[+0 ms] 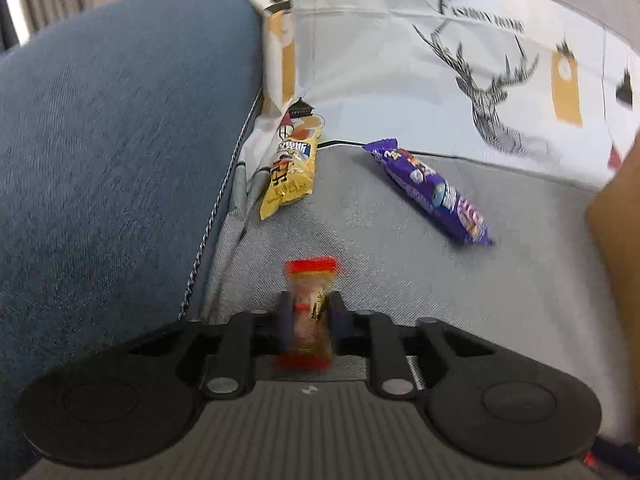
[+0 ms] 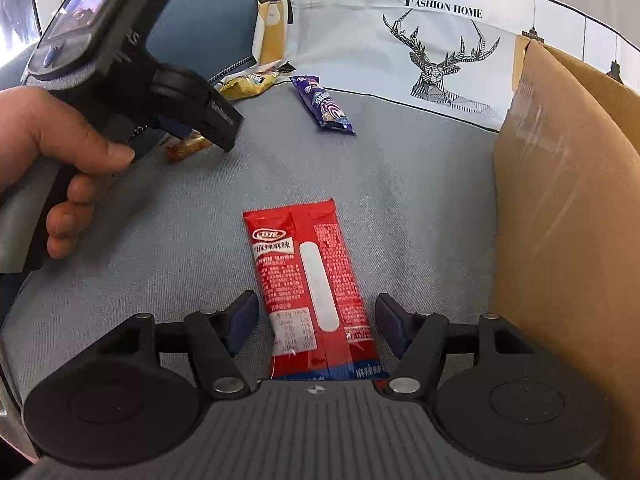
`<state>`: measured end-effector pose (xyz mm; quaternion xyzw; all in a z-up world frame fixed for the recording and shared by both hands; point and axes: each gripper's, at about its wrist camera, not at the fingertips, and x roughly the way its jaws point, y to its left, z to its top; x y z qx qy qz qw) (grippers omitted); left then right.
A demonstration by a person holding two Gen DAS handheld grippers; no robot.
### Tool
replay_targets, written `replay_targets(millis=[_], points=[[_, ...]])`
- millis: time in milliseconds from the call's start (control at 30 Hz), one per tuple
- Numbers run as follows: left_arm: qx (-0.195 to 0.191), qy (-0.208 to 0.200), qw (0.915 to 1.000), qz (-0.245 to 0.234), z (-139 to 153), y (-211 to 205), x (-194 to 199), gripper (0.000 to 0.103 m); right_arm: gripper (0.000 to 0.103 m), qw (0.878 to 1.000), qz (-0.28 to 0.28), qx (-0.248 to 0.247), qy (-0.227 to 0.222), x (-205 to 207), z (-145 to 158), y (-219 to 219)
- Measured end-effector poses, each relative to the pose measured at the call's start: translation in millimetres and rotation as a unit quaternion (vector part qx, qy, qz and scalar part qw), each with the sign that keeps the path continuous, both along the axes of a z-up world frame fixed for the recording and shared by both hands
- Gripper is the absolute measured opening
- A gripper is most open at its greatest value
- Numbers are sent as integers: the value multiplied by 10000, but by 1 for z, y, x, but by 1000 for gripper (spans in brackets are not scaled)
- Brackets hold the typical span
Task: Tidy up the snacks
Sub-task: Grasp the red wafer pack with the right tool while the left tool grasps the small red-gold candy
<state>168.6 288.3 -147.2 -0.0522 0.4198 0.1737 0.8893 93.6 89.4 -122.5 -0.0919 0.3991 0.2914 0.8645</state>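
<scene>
My left gripper [image 1: 310,314] is shut on a small clear snack packet with red ends [image 1: 310,300], just above the grey sofa seat [image 1: 400,280]. It also shows in the right wrist view [image 2: 192,136], with the packet [image 2: 188,148] under it. My right gripper [image 2: 316,320] is open, its fingers on either side of a red snack packet [image 2: 308,280] lying flat on the seat. A yellow packet [image 1: 290,172] [image 2: 246,84] and a purple packet [image 1: 432,192] [image 2: 324,104] lie near the back cushion.
A brown cardboard box [image 2: 568,208] stands at the right; its edge also shows in the left wrist view [image 1: 620,220]. A white deer-print cushion [image 1: 460,72] [image 2: 400,40] lines the back. A blue cushion [image 1: 112,140] is on the left.
</scene>
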Motion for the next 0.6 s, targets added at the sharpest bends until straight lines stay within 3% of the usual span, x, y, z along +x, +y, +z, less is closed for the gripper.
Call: replay_targets(millis=[67,200,333,400,467,533,600], points=[[-66,-1,10000,-21,2,-2,-1,17,66,10000,49,15,-7,0,0,1],[-259,-104,9996,33,10,-2,-7,17,51,9999,149,71,-45,-2,1,2],[-912,-311,9950,274,26,5,-18,17,47,9997,178,124,-78,-4,3,1],[-1620,-370,9853,395,30,12,-27,17,46,9997,153,160,-91,-3,3,0],[-2428,-293,9682,532,27,18,-38,17,45,9997,127,191,-113,-3,4,0],[-2687,-89,9606,703,23,16,-50,17,45,9997,99,212,-103,-3,5,-1],[-2625,169,9611,846,20,8,-61,17,45,9997,74,236,-85,-2,5,-1]])
